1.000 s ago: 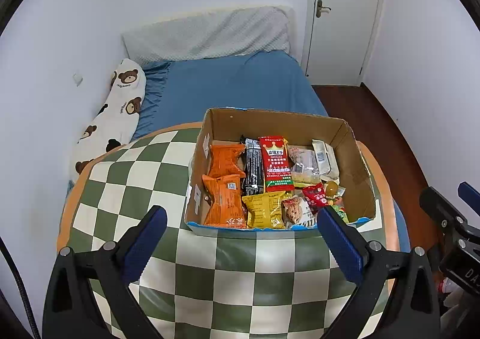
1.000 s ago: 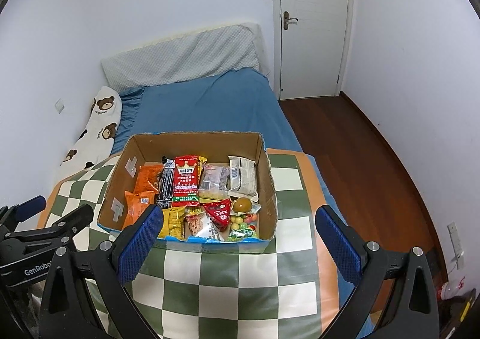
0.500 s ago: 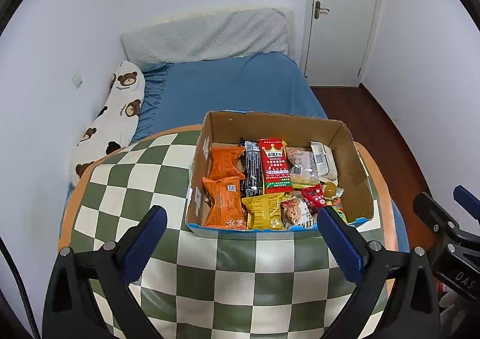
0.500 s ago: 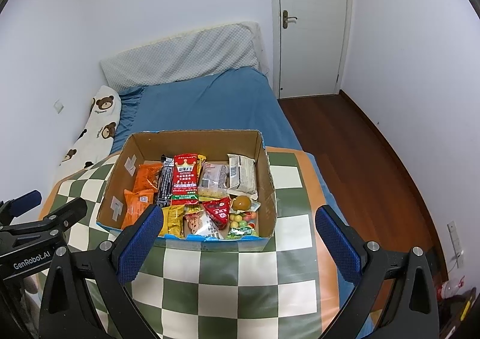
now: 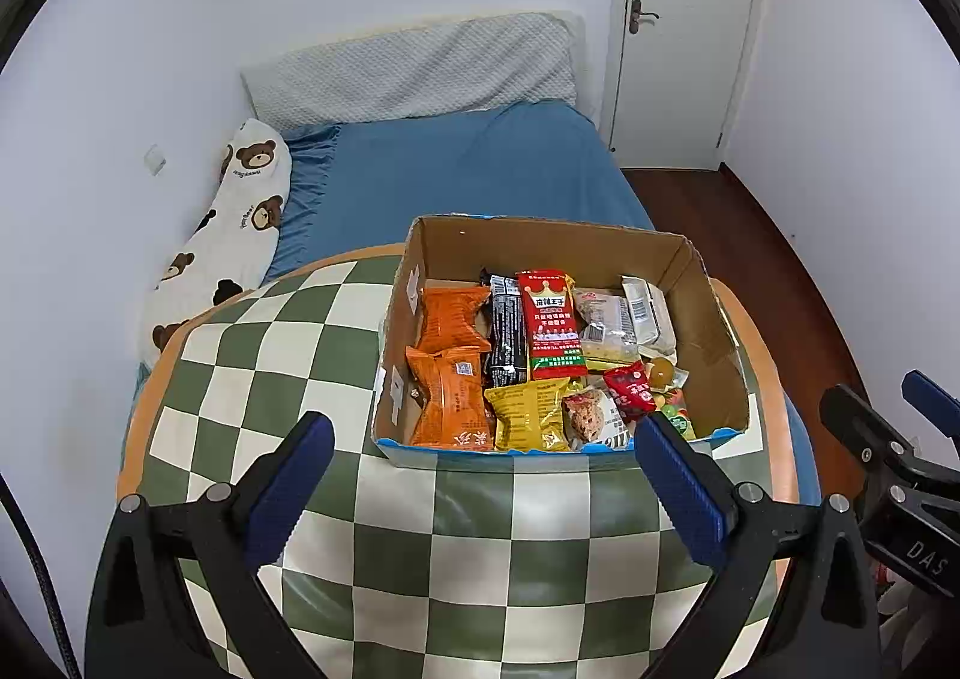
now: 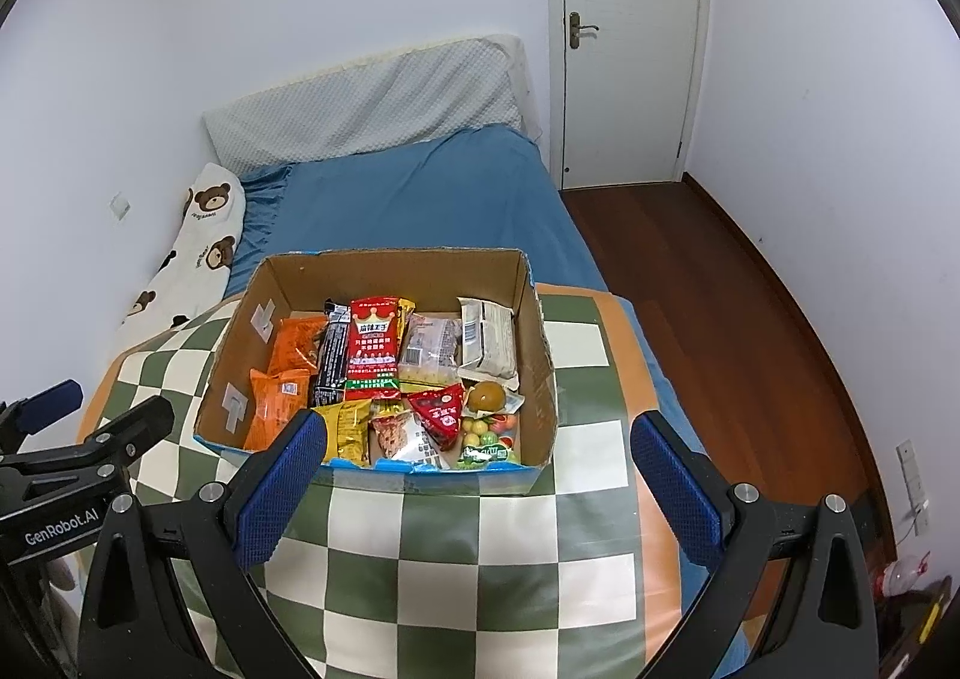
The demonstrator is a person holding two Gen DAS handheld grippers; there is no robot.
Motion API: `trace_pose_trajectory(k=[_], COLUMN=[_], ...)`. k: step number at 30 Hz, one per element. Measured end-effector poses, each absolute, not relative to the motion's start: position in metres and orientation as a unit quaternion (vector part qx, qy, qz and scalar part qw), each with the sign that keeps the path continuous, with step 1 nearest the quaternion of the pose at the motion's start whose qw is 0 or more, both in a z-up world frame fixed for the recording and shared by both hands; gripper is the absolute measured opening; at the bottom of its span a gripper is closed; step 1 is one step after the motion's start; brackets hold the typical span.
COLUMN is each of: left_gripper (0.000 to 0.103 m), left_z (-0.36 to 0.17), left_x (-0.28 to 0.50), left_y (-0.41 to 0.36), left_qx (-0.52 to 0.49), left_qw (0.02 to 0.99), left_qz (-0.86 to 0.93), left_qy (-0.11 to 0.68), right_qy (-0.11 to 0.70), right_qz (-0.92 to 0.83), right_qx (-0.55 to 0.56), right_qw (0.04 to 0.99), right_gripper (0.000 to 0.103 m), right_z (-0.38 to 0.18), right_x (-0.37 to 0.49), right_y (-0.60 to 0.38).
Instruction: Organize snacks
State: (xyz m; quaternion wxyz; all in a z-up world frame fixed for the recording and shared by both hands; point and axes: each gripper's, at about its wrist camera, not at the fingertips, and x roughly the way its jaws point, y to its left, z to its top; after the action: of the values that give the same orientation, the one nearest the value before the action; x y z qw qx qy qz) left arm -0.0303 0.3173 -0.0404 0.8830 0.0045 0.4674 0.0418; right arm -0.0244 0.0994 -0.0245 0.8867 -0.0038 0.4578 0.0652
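While both the left gripper (image 5: 480, 475) and right gripper (image 6: 477, 469) hover spread wide and empty, the snacks (image 5: 540, 361) in the cardboard box (image 5: 558, 241) look light, crinkly, slippery — best pinched by a sealed edge.

The box (image 5: 558, 247) is raw brown cardboard, matt, with a torn blue printed rim. Inside, the orange packets (image 5: 450, 397), the red packet (image 5: 549, 322) and the yellow packet (image 5: 531, 415) are shiny crinkled plastic film. The table (image 5: 420, 547) wears a smooth green-and-cream checked cover with a soft sheen. The fingers (image 5: 288, 487) carry ribbed blue pads on matt black plastic with bare metal screws. The bed (image 5: 456, 168) has matt blue cloth; the floor (image 6: 690, 235) is glossy dark wood
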Motion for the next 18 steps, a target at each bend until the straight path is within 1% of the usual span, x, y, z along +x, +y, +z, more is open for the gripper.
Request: trace_pose_trajectory(k=[18], left_gripper=[0.103], left_z=[-0.0393], left_x=[-0.0303], left_y=[0.3164], left_qx=[0.005], left_qw=[0.883], left_qz=[0.041], left_qy=[0.468], right_qy=[0.459], right_qz=[0.064], right_qx=[-0.008], right_qw=[0.886], right_gripper=[0.103], right_z=[-0.0260], right_x=[-0.0230], right_y=[0.0994])
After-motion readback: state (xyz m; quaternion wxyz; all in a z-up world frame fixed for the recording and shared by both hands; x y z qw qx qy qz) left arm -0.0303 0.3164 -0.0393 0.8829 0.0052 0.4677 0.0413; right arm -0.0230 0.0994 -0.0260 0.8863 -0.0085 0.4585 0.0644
